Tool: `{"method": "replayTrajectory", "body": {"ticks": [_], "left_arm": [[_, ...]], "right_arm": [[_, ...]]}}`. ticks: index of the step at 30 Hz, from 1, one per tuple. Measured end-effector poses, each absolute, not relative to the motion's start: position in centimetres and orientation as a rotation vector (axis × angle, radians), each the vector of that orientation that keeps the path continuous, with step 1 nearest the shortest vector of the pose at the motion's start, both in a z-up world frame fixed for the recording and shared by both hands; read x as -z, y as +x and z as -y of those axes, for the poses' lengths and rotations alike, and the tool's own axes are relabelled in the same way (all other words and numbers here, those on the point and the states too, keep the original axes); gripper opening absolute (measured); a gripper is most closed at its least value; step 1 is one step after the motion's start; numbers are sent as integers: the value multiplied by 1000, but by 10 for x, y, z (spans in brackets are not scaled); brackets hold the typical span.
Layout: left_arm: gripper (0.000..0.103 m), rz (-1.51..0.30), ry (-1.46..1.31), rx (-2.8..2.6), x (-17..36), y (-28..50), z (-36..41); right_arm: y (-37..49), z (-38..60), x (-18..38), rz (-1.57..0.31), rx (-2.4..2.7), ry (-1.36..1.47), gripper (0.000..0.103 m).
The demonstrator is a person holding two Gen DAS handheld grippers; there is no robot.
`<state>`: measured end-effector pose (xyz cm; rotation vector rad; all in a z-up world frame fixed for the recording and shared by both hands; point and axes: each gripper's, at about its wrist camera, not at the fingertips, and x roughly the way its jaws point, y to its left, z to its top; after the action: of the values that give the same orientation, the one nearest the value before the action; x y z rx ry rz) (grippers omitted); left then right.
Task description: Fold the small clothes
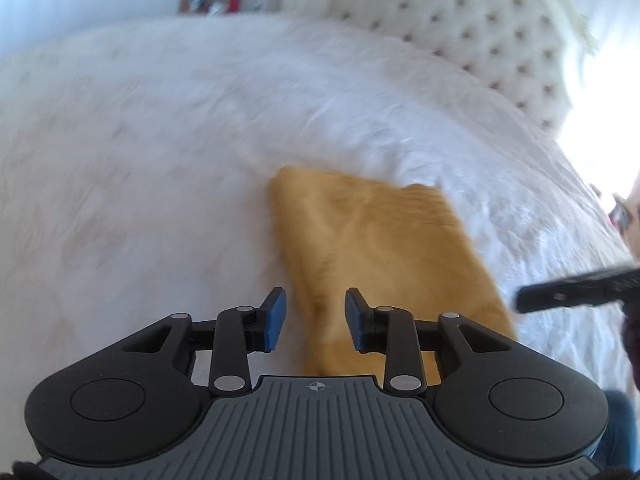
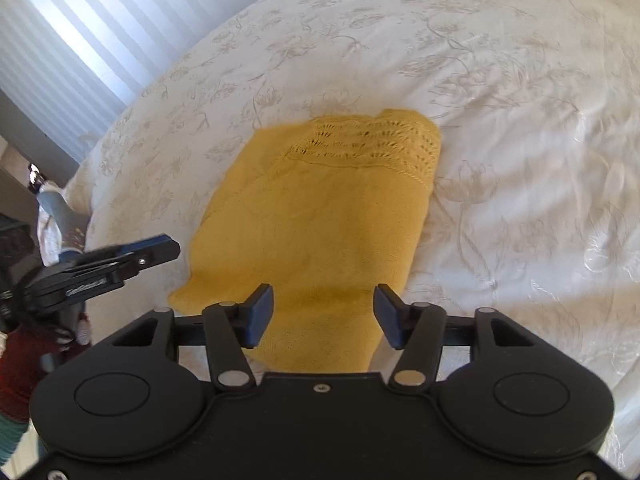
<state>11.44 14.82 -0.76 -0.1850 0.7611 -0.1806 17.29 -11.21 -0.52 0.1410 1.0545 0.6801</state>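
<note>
A mustard-yellow knitted garment (image 2: 320,216) is lying folded into a narrow oblong on a white embroidered bedspread (image 2: 520,120), its lacy band at the far end. The left gripper (image 1: 315,318) and right gripper (image 2: 323,316) are being held above its near end, jaws apart, gripping nothing. One fold appears finished; further folding may be remaining.

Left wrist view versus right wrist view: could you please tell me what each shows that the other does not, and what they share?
Only the left wrist view shows the tufted headboard and a bedside shelf. Only the right wrist view shows the striped curtain and the garment's lacy knit band. Both show the yellow knit garment lying folded on the white bedspread, with the left gripper and right gripper open above it.
</note>
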Motion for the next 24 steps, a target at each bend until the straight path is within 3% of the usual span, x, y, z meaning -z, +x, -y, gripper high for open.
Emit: {"method": "replayTrajectory", "body": {"ticks": [2,5,7,9,13,15,17,20,24], "left_arm": [[48,-729,-88,225,10,112,-124],[48,-746,25,240,28,117,-104],[50,-854,91,149,49,129,-105],[52,-904,-23,154,59,131,-127],[51,-848,-43,128,32,123,-139],[51,-763,-41,144,13,121,-137],[54,-707,-45,144,3,131,-133],[63,-700,-20,120,7,158,-125],[63,-765,7,57,35,192,-120]], "right_arm": [[171,104,18,-1063,-665,97,65],[169,101,38,-1106,-599,13,67],[166,101,47,-1132,-562,-52,73],[167,107,46,-1144,-561,-23,73],[168,117,18,-1035,-545,-24,75],[176,124,6,-946,-531,50,81],[187,124,-1,-871,-497,96,95],[214,113,7,-821,-429,109,96],[245,100,36,-824,-323,83,95]]}}
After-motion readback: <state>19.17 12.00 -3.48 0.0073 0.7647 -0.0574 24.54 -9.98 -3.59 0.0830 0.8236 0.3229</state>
